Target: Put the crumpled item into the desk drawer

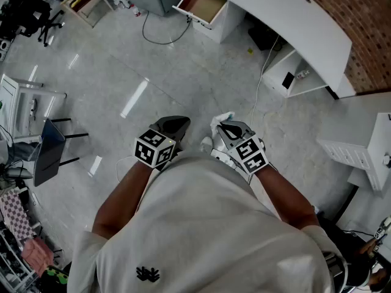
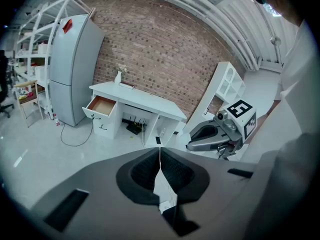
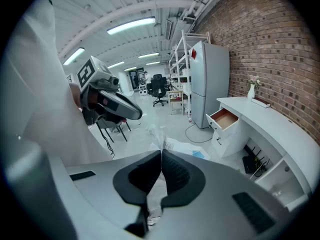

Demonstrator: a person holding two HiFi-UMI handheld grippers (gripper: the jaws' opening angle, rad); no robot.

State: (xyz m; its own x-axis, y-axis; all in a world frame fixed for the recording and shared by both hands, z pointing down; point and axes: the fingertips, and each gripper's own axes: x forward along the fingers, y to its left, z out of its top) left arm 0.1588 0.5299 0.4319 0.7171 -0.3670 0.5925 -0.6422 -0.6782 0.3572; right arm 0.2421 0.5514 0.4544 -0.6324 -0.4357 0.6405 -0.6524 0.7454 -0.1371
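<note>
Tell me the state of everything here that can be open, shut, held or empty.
Desk drawer: pulled open, looks empty.
Left tongs: shut, holding nothing.
Right tongs: shut on the crumpled plastic bag.
Crumpled plastic bag: pinched, not yet in the drawer.
Fridge: doors shut.

Brick wall (image 2: 165, 49), white desk (image 2: 145, 100), grey fridge (image 2: 72, 69), glossy pale floor (image 1: 153, 72).

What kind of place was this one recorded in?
Likely an open lab or workshop-style office: a white desk stands beside a tall refrigerator, with office chairs farther back.
</note>
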